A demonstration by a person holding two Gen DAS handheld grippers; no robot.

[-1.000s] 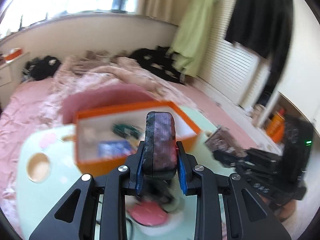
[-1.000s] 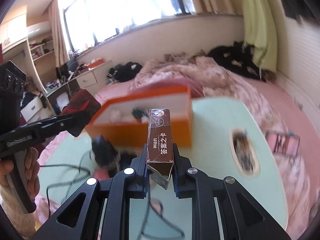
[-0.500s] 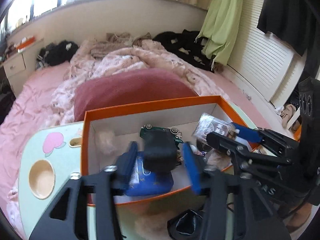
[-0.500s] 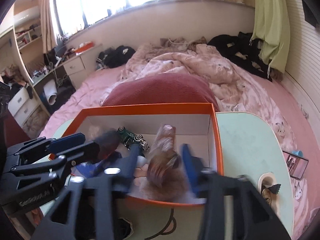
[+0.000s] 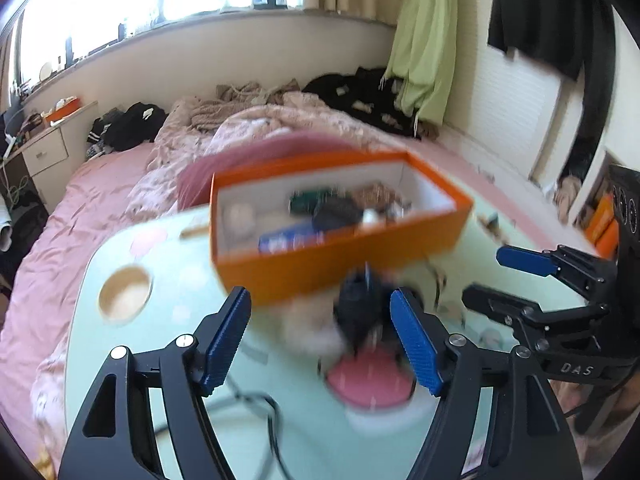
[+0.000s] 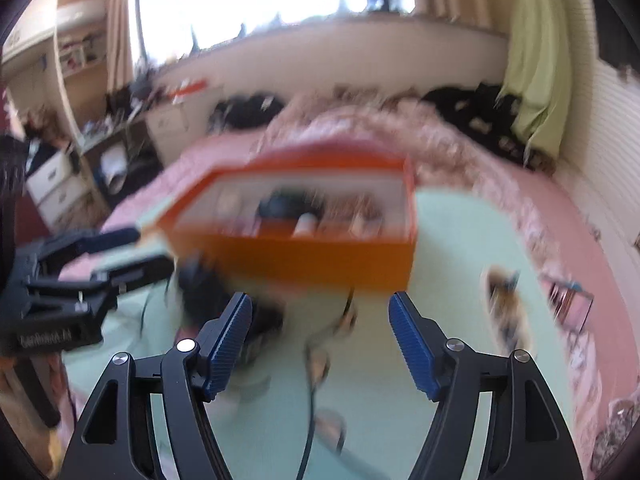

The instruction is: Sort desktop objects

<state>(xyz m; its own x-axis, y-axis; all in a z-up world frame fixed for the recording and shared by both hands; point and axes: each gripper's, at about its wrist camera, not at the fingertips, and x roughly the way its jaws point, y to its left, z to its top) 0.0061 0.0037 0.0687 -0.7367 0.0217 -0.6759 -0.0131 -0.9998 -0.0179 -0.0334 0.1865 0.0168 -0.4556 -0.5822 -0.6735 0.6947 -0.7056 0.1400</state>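
The orange box is sitting on the pale green table, holding blurred items, among them a blue pack. A black object, a pink disc and a black cable are lying before it. The left gripper and right gripper have just been opening; both are standing wide, nothing between the ribbed blue pads. "DAS" is reading on the right gripper's body
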